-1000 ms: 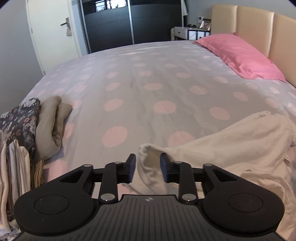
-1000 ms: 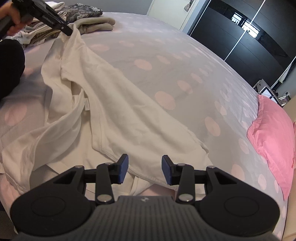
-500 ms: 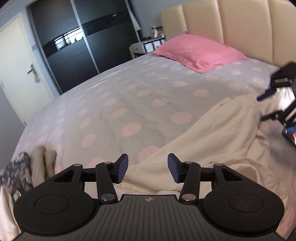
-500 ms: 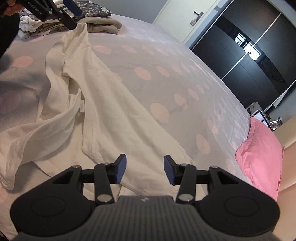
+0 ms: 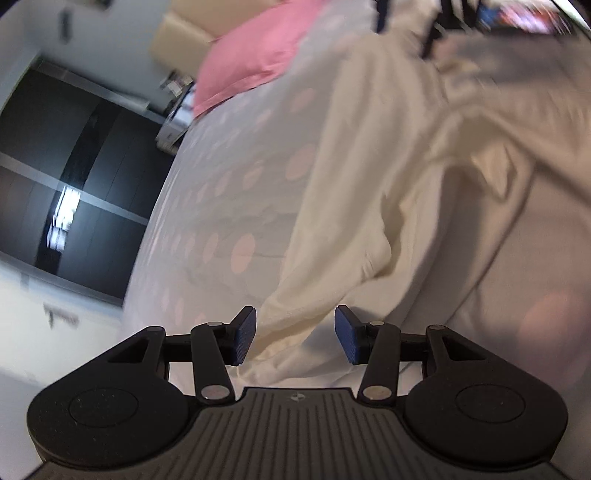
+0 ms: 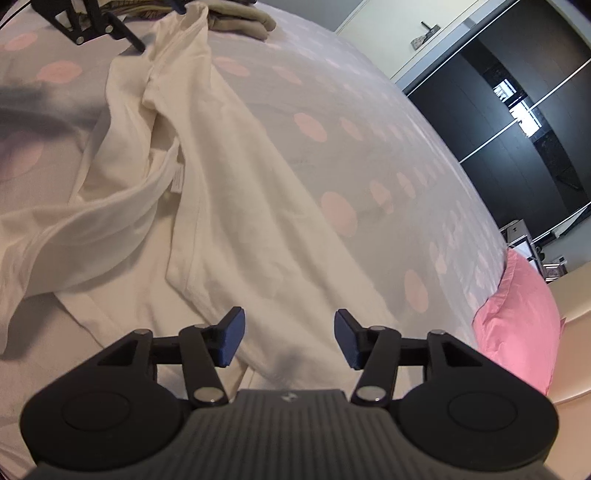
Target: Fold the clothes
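- Two grippers are in view over a bed [image 6: 332,122] covered by a pale sheet with pink dots.
- Left gripper [image 5: 294,334]: fingers apart, nothing pressed between the pads. A corner of the cream garment [image 5: 369,206] lies on the sheet in the gap, at the lower centre of the left wrist view. This view is tilted and blurred.
- Right gripper [image 6: 289,338]: jaws opening. The garment's edge lies below and between the fingers; the pads do not press on it.
- Cream garment, right wrist view: spread across the left and centre of the frame, rumpled, with a fold bulging at the left and a small label showing near the neck opening.
- One end of the garment reaches the upper left of the right wrist view, just beside the left gripper, which appears there as black linkage.
- Folded beige clothing [image 6: 243,20] lies at the top edge of the right wrist view, behind that end of the garment.
- Pink pillow [image 6: 517,332]: lower right of the right wrist view, near a cream headboard [image 6: 572,306].
- Dark sliding wardrobe [image 6: 517,92]: upper right of the same view.
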`<action>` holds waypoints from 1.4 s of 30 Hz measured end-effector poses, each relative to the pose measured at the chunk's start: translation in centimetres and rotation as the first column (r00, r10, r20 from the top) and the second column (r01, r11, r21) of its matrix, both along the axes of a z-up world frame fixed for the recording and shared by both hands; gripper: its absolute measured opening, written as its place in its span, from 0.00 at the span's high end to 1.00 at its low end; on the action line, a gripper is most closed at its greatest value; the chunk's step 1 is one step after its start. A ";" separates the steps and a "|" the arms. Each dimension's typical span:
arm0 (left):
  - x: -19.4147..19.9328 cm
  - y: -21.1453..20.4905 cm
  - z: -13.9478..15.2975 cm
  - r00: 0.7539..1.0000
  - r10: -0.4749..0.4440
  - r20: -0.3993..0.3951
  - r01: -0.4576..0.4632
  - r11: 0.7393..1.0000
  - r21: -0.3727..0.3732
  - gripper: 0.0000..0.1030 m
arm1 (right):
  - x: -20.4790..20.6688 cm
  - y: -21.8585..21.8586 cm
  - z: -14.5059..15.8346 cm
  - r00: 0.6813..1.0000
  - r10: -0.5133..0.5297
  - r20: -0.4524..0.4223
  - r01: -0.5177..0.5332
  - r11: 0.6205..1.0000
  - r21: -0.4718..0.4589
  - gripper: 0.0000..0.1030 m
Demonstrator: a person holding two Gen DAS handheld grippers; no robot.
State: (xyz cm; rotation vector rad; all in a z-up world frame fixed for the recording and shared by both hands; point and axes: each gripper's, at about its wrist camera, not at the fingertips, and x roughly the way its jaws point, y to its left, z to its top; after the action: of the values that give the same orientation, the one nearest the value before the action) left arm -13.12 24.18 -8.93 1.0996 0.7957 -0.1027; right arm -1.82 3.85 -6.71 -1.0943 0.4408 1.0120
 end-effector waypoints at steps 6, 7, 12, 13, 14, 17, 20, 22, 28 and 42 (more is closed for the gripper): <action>0.3 0.1 -3.0 0.985 -0.157 -0.070 0.168 0.968 0.188 0.56 | 0.7 -0.1 -0.5 0.999 -0.022 -0.025 0.022 1.000 0.003 0.44; 0.4 0.2 -3.0 0.984 -0.168 -0.067 0.178 0.966 0.189 0.56 | 0.8 -0.1 -0.4 0.999 -0.024 -0.028 0.025 1.000 0.008 0.44; 0.8 0.1 -0.2 0.981 -0.189 -0.051 0.193 0.975 0.109 0.56 | 1.3 -0.2 0.0 0.999 -0.040 -0.035 0.041 0.998 0.039 0.43; 1.0 0.1 0.4 0.981 -0.186 -0.046 0.190 0.977 0.096 0.56 | 1.4 -0.3 0.0 0.998 -0.045 -0.036 0.047 0.998 0.044 0.43; 1.3 0.3 0.8 0.984 -0.176 -0.037 0.179 0.980 0.083 0.53 | 1.5 -0.4 0.0 0.998 -0.050 -0.036 0.052 0.998 0.045 0.42; 2.4 0.8 0.4 0.988 -0.141 -0.066 0.146 0.986 0.085 0.52 | 1.8 -0.7 -0.3 0.997 -0.062 -0.037 0.064 0.997 0.040 0.42; 2.8 1.2 -1.3 0.980 -0.155 -0.128 0.173 0.975 0.142 0.53 | 2.1 -1.3 -0.6 0.996 -0.086 -0.033 0.087 0.996 0.034 0.42; 2.7 1.2 -2.2 0.973 -0.179 -0.149 0.203 0.964 0.172 0.53 | 2.3 -1.7 -0.6 0.994 -0.106 -0.030 0.107 0.994 0.035 0.42; 3.3 0.8 -4.7 0.960 -0.238 -0.147 0.271 0.919 0.285 0.57 | 2.8 -3.1 -1.0 0.988 -0.149 -0.026 0.150 0.988 0.024 0.42; 4.2 1.0 -5.3 0.975 -0.128 -0.182 0.168 0.959 0.229 0.92 | 0.5 -4.5 -2.7 0.993 -0.040 0.113 0.039 0.999 0.010 0.41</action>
State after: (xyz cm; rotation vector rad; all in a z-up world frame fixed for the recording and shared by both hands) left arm -8.91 25.14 -14.19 1.3975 0.8901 -0.2304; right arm -1.31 -0.61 -9.39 -1.1262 0.3655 0.9114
